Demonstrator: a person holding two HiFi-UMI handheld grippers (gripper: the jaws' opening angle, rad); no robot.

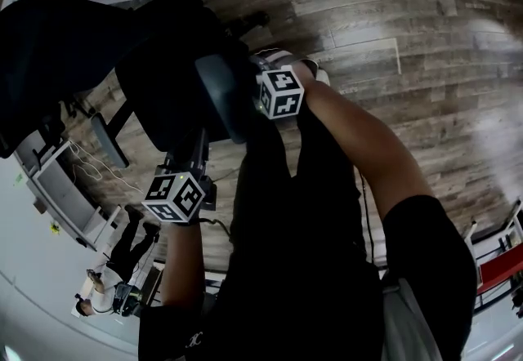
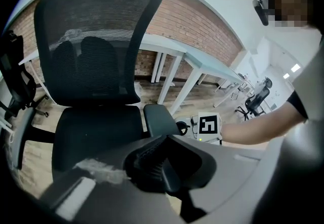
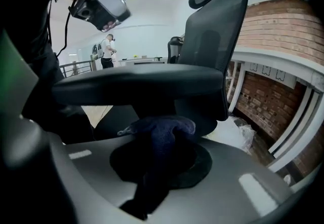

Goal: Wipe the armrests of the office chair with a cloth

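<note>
Right gripper [image 3: 159,159] jaws clamped on dark blue cloth [image 3: 162,132], cloth just under right-hand armrest [image 3: 136,88] of black mesh office chair [image 2: 96,50], left gripper [image 2: 154,162] jaws together, nothing between, near seat front, wood floor [image 1: 392,65] beneath.

From my end I count one black mesh-backed office chair [image 2: 96,66], and it has two grey padded armrests [image 1: 219,98] [image 1: 108,140]. There is one dark blue cloth [image 3: 162,134]. I see two handheld grippers, the left gripper [image 2: 152,164] and the right gripper [image 3: 162,154], which carry two black-and-white marker cubes [image 1: 174,196] [image 1: 280,92], one apiece. I make out one distant standing person [image 3: 107,45].
</note>
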